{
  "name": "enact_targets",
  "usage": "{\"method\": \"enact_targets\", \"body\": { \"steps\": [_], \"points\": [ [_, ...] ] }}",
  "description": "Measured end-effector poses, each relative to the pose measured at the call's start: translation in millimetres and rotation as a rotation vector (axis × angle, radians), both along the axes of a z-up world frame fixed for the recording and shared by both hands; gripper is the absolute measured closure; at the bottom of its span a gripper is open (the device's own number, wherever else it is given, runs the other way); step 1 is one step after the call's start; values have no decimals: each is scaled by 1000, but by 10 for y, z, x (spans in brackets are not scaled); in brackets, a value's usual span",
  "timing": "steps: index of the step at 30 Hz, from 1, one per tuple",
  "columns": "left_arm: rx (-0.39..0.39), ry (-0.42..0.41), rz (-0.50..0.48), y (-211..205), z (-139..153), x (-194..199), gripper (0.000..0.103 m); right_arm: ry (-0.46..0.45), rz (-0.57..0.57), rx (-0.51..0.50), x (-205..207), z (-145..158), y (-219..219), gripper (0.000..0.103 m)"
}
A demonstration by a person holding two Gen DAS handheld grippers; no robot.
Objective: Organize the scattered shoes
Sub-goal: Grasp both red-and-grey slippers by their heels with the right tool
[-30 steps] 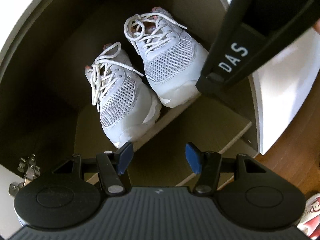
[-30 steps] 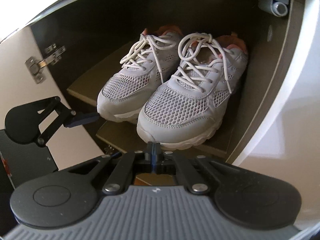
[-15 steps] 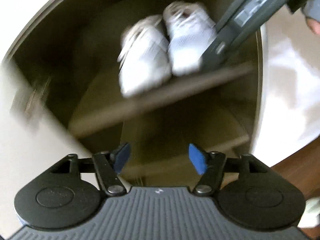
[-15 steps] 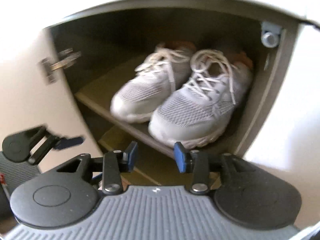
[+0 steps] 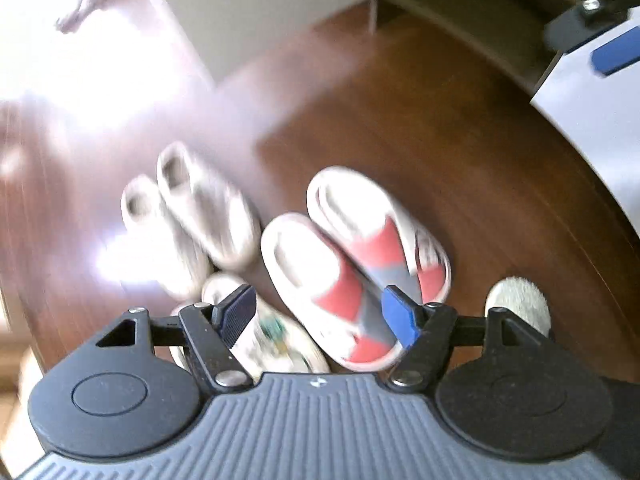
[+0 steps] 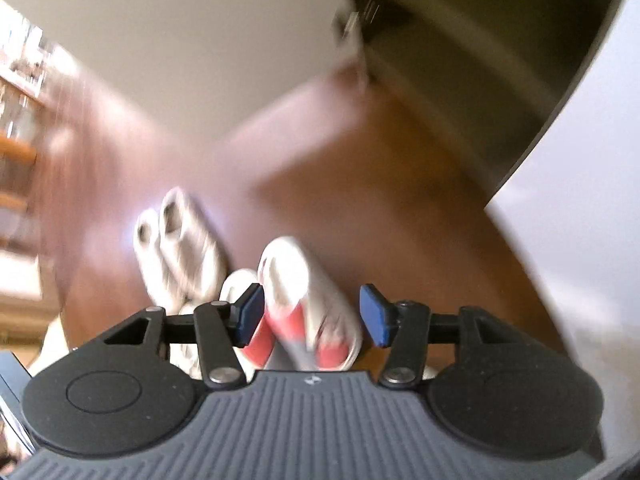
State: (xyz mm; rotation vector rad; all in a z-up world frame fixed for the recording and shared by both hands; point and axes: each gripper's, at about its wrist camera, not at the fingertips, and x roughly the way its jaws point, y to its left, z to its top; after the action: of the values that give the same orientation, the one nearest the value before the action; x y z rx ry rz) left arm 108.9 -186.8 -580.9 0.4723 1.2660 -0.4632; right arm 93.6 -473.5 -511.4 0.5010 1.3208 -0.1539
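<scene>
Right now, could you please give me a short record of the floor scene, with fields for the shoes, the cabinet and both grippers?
surface: brown wood floor
slides: red and white pair, side by side, soles down
pale shoes: blurred pair lying beside the slides
third item: a white shoe partly hidden behind the left gripper
cabinet: open, shelves in view at top right
left gripper: open, nothing between its pads, pointing down over the slides
right gripper: jaws opening, nothing held, above the slides
image quality: motion blur in both views

Both claws apparently swung to slippers (image 5: 352,276).
</scene>
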Motion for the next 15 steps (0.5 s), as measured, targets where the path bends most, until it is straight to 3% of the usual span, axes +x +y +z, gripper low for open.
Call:
{"method": "enact_targets", "body": {
  "steps": [7, 11, 15],
  "points": [
    [-24, -44, 129, 163, -816, -145, 33, 76, 248, 11, 235, -1043, 867, 50],
    [-14, -71, 183, 295, -1273, -78, 34, 64, 388, -61, 457, -1597, 1299, 48],
    [-20, -73, 220, 418, -1539, -91, 34, 61, 493, -143, 602, -2103, 1620, 47]
  ]
}}
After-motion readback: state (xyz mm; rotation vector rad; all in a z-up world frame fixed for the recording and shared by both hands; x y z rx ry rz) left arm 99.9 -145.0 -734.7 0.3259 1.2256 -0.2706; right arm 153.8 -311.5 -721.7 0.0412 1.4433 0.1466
